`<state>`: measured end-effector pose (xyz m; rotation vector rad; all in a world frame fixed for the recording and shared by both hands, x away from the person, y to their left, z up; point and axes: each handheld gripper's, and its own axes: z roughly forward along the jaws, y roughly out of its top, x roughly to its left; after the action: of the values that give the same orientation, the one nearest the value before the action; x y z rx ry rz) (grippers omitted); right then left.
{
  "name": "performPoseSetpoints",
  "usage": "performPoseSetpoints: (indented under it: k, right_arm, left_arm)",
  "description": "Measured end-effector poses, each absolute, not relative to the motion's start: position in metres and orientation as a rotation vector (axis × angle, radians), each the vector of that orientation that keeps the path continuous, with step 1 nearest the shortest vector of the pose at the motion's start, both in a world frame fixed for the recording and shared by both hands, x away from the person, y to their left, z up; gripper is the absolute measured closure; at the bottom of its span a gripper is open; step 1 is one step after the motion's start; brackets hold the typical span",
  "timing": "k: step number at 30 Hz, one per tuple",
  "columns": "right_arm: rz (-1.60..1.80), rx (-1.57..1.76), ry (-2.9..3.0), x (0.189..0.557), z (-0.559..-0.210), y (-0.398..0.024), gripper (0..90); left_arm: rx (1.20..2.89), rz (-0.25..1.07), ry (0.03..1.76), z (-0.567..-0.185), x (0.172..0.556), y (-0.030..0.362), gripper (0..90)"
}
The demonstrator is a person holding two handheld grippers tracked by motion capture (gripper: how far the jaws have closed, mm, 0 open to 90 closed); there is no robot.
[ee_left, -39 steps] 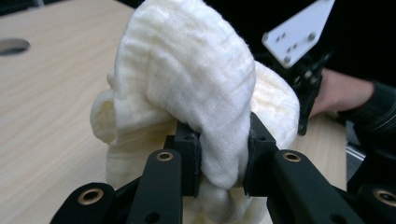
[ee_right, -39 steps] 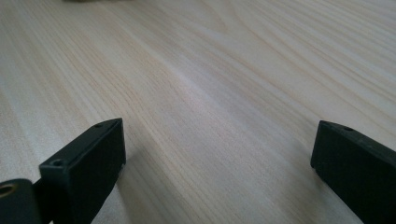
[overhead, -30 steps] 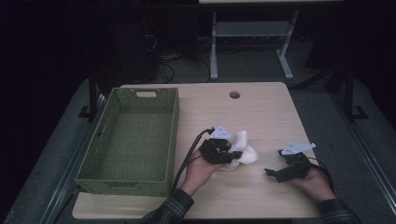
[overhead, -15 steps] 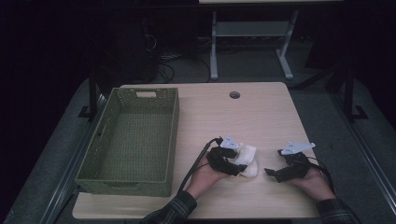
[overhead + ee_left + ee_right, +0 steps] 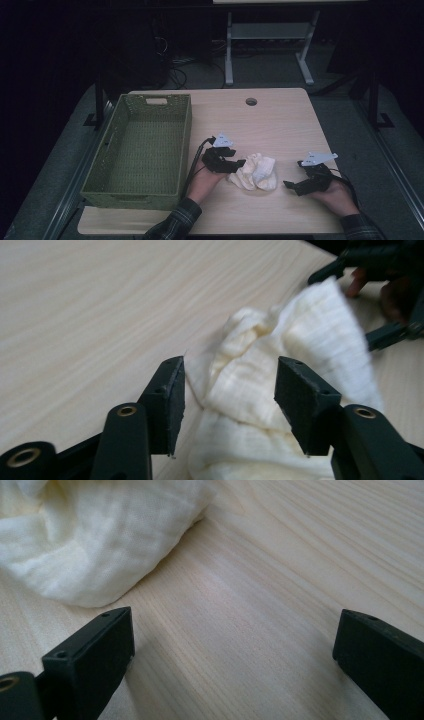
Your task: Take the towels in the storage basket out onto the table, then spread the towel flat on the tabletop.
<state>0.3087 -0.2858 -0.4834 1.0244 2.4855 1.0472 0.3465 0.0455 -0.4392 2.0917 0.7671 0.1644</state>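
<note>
- cloth (image 5: 254, 171), cream and crumpled, lies on the table (image 5: 280, 125) near its front edge, between the two grippers and to the right of the basket.
- in the left gripper view the cloth (image 5: 280, 405) sits bunched between and beyond the two black jaws, which stand apart on either side of it and are not pinching it.
- left gripper (image 5: 235, 165) rests at the cloth's left edge, jaws parted, held by the left hand (image 5: 202, 177).
- right gripper (image 5: 292, 186) lies on the table to the right of the cloth, a little apart from it, held by the right hand (image 5: 335, 195).
- in the right gripper view its jaws are wide apart over bare wood, holding nothing, with the cloth (image 5: 95, 545) ahead at upper left.
- basket (image 5: 187, 145), green and woven, stands at the table's left side, just beside the left hand.
</note>
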Motion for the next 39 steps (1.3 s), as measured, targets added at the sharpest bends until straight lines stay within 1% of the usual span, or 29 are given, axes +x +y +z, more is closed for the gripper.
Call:
performPoseSetpoints:
  k: [8,11,12,14,15,16,17,18,20,23,28,33,39]
  right_arm:
    - [1.048,1.027,2.485,0.308,-0.483,-0.286,2.8]
    - [1.048,1.027,2.485,0.308,-0.483,-0.286,2.8]
    - [1.048,1.027,2.485,0.308,-0.483,-0.286,2.8]
    - [1.050,1.030,2.486,0.308,-0.483,-0.286,4.7]
    - [1.059,1.011,2.487,0.308,-0.483,-0.287,8.1]
    - [1.052,1.012,2.494,0.308,-0.481,-0.287,14.1]
    - [1.046,1.013,2.504,0.308,-0.479,-0.287,16.1]
    - [1.047,1.041,2.513,0.310,-0.477,-0.287,16.2]
    - [1.057,1.059,2.528,0.312,-0.474,-0.288,21.4]
    - [1.091,1.035,2.514,0.314,-0.470,-0.288,24.0]
    - [1.161,1.029,2.485,0.320,-0.461,-0.290,32.2]
    - [1.281,1.007,2.468,0.328,-0.451,-0.289,45.1]
    - [1.338,0.979,2.522,0.343,-0.451,-0.277,53.8]
  left_arm:
    - [2.114,0.142,0.768,-0.455,0.356,0.040,47.8]
    - [2.117,0.117,0.762,-0.459,0.357,0.037,52.6]
    - [2.120,0.109,0.758,-0.459,0.357,0.036,55.6]
    - [2.127,0.096,0.744,-0.460,0.357,0.034,65.4]
    - [2.145,0.104,0.728,-0.459,0.357,0.034,71.2]
    - [2.143,0.107,0.726,-0.459,0.357,0.034,77.7]
    - [2.128,0.096,0.721,-0.457,0.357,0.035,83.1]
    - [2.106,0.087,0.728,-0.455,0.357,0.036,86.7]
    - [2.091,0.094,0.721,-0.449,0.356,0.039,87.9]
    - [2.060,0.104,0.716,-0.439,0.354,0.044,88.3]
    - [2.026,0.151,0.717,-0.424,0.348,0.051,88.3]
    - [2.028,0.164,0.729,-0.422,0.345,0.050,88.2]
    - [2.049,0.191,0.760,-0.423,0.346,0.050,88.3]
